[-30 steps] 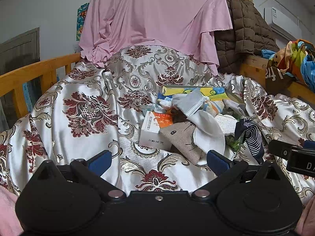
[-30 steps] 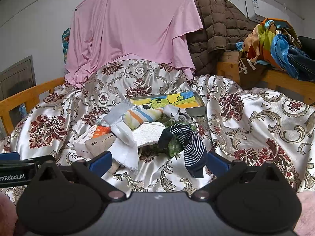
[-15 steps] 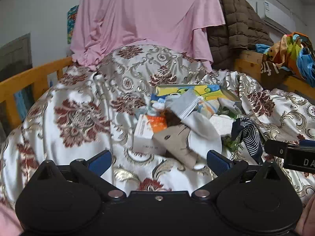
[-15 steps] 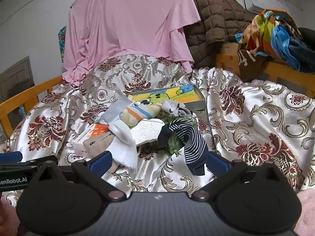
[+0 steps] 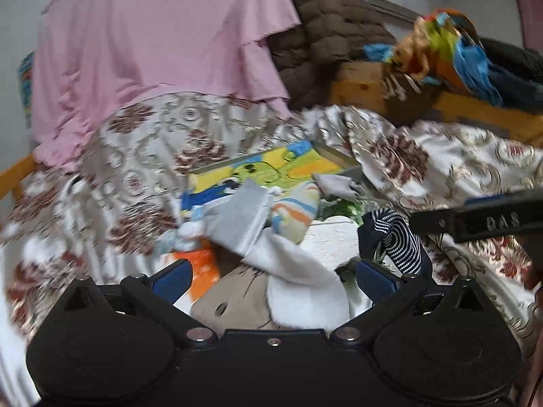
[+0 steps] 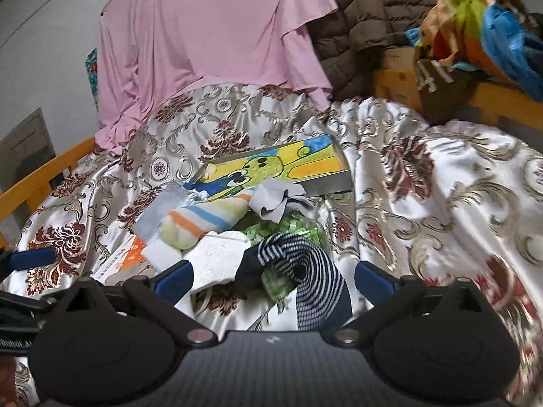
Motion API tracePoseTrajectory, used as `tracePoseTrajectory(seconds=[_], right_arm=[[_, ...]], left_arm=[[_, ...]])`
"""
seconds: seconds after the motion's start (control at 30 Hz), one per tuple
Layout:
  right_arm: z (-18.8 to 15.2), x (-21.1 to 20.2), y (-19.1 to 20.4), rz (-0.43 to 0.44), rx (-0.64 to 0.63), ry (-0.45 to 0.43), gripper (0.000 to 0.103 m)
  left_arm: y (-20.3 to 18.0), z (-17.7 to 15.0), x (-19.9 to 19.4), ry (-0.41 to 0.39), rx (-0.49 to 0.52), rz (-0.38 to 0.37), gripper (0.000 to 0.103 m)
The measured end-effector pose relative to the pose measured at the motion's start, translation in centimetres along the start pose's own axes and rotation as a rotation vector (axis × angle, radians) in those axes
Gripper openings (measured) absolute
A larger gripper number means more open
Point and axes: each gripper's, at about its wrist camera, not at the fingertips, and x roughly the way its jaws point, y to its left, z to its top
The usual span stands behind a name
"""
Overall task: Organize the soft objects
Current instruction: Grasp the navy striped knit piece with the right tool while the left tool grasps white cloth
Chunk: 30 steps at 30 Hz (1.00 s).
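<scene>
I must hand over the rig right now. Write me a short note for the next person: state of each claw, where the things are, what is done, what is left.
Left claw: open, empty, low over the white sock and the beige pouch.
Right claw: open, empty, just before the navy striped sock.
All lies in one heap on the flowered bedspread: pastel striped sock, grey sock, green bag, white foam piece, in front of the cartoon tray.
Done: nothing appears sorted yet.
Left: everything; the nearest sock of each claw seems the natural start.

"DAS" on the right hand-held gripper [image 5: 475, 218]; "Robot.AI" on the left hand-held gripper [image 6: 17, 342].
</scene>
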Motion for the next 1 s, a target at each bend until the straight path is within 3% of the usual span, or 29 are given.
tracePoseTrajectory(seconds=[0.23,0.4,0.53,0.63,0.77,0.83,1.0], right_arm=[[0.4,5.7,-2.6,0.065,0.088,0.071,0.103],[0.4,7.6,-2.5,0.072,0.048,0.076,0.103],[0.7,8.3,-3.7,0.052,0.134,0.075,0.101],[0.6,9.0,-4.5,0.039,0.183,0.110,0.094],[0.3,9.3,-4.5,0.038,0.163,0.125,0.088],[0.3,9.6,-4.2,0.040,0.151,0.139,0.085],[0.0,9.4,-3.8,0.061,0.139,0.146,0.077]], left_arm=[[0.2,0.0,5.2,0.062,-0.020,-0.086,0.098],[1.1,-0.2,7.0,0.034,-0.087,-0.131,0.090],[1.7,0.0,7.9,0.025,-0.124,-0.147,0.069],[2.2,-0.2,8.6,0.051,-0.179,-0.179,0.054],[2.4,-0.5,9.0,0.063,-0.201,-0.187,0.044],[2.5,-0.6,9.1,0.070,-0.215,-0.192,0.031],[2.7,-0.9,9.2,0.081,-0.243,-0.199,0.014]])
